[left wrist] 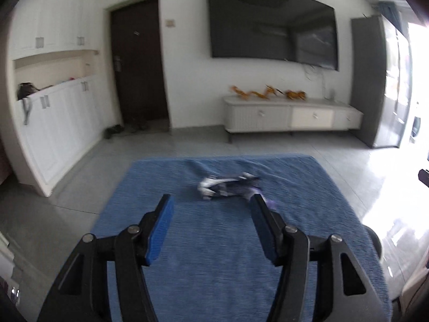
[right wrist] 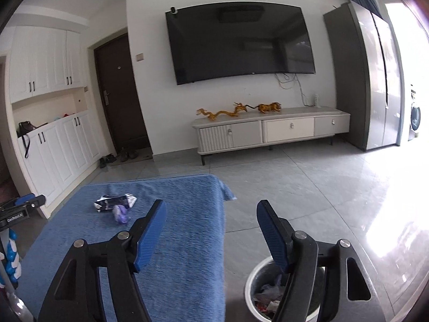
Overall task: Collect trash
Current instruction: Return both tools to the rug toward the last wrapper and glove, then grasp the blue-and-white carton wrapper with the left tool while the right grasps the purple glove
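Presently the left claw (left wrist: 211, 204) is hanging released above the blue textured cloth covering the tabletop (left wrist: 214, 263), its blue-padded fingers (left wrist: 161, 228) standing apart with nothing between them. Just beyond its tips, a crumpled white-and-dark-purple foil wrapper (left wrist: 228, 185) is lying on the cloth toward the far end, blurred in this view, and a small pale-purple crumpled scrap (left wrist: 264, 197) is lying beside it, partly hidden behind the right-hand finger.

From the right wrist view, the right claw (right wrist: 210, 209) is also standing released and empty, hovering over the right edge of the cloth, where the tabletop (right wrist: 187, 255) is giving way to the grey tiled floor (right wrist: 308, 187). The wrapper (right wrist: 115, 202) and the purple scrap (right wrist: 120, 214) are resting touching each other on the cloth, to the left of this claw and well apart from it. Below the claw's right finger, a round white-rimmed waste bin (right wrist: 250, 276) is standing on the floor just beside the tabletop, holding crumpled scraps of rubbish. At the left edge, part of the other black claw (right wrist: 26, 204) is showing.
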`<state>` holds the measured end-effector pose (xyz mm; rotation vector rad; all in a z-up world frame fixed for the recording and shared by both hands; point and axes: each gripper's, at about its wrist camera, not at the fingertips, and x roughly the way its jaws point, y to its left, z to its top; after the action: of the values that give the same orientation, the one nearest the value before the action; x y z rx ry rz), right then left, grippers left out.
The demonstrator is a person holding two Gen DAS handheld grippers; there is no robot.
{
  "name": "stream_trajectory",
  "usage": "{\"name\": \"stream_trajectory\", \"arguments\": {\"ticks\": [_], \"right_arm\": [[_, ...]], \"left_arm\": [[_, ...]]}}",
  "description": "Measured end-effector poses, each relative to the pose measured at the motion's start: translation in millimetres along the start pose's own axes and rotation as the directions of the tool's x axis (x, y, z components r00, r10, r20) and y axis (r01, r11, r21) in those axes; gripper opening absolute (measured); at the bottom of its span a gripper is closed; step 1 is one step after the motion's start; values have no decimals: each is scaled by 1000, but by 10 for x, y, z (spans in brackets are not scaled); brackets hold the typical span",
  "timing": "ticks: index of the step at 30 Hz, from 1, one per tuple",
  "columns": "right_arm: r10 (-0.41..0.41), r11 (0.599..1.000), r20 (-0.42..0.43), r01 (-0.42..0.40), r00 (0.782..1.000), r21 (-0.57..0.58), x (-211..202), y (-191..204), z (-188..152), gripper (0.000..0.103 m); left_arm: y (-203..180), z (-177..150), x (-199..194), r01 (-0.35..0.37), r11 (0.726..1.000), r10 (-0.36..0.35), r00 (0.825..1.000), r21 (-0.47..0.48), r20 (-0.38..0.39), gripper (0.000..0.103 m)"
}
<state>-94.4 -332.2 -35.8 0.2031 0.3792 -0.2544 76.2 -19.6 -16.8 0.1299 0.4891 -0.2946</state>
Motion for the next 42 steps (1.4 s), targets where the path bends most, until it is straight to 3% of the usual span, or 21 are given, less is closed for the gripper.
{"name": "stream_trajectory", "arguments": {"ticks": [5,14,22,29,36,42], "right_arm": [[23,999,-2,-24,1000,-48,17,320,73,68],[44,991,-22,-47,999,-126,62,781,125,70],[79,981,-80,-91,994,-171,360,1093,101,70],[121,972,-146,-147,982,-184,779,1278,33,70],[172,958,-229,-217,958,-188,1387,1443,-50,70],[242,936,-328,-308,913,-168,2000,1633,-203,70]], "left_arm": [[335,-57,-165,-41,998,42,999,-42,34,57],[653,-138,-236,-39,995,42,999,-89,24,57],[777,-153,13,-44,996,44,999,-79,-8,57],[749,-138,487,-33,998,29,997,-46,-78,57],[709,-114,1101,90,995,-94,982,-30,-164,57],[577,9,1711,251,968,-246,944,-7,-221,57]]}}
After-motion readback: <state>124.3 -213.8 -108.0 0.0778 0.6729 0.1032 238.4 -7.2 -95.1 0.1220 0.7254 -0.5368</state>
